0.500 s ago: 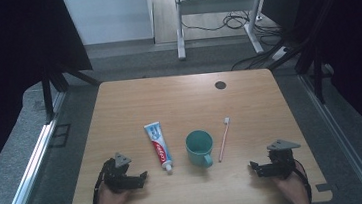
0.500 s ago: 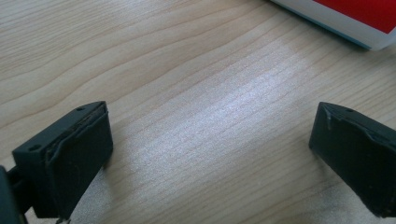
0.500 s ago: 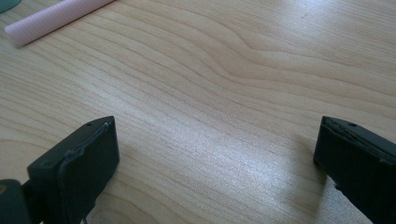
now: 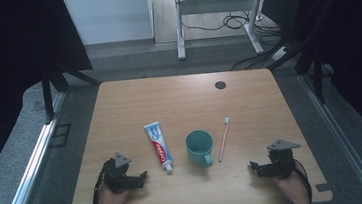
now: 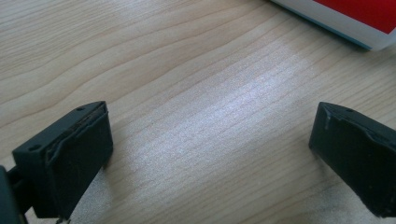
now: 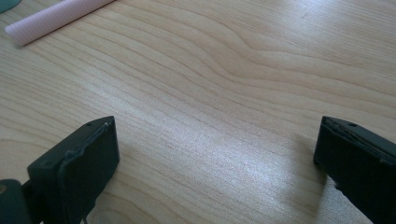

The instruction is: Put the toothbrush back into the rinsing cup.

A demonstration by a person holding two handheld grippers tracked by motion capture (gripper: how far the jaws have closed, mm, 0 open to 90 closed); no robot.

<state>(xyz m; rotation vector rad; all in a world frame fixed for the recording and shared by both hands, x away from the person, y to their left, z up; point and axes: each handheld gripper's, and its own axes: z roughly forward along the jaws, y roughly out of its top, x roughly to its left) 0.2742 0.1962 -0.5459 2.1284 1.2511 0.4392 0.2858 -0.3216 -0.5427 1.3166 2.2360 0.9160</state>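
Observation:
A toothpaste tube [image 4: 158, 146], white with red and blue print, lies flat near the table's middle front, and its edge [image 5: 345, 18] shows at the top right of the left gripper view. A teal mug [image 4: 199, 148] stands upright to its right. A pink toothbrush [image 4: 224, 139] lies beside the mug, and its handle end [image 6: 56, 18] shows in the right gripper view. My left gripper [image 4: 143, 178] rests at the front left, open, nothing between its jaws. My right gripper [image 4: 252, 168] rests at the front right, open and empty, pointing toward the mug.
The wooden table [image 4: 179, 102] has a dark round cable hole [image 4: 220, 84] at the back right. Metal rails [image 4: 29, 167] run along the floor on both sides. A desk frame and cables [image 4: 221, 17] stand beyond the far edge.

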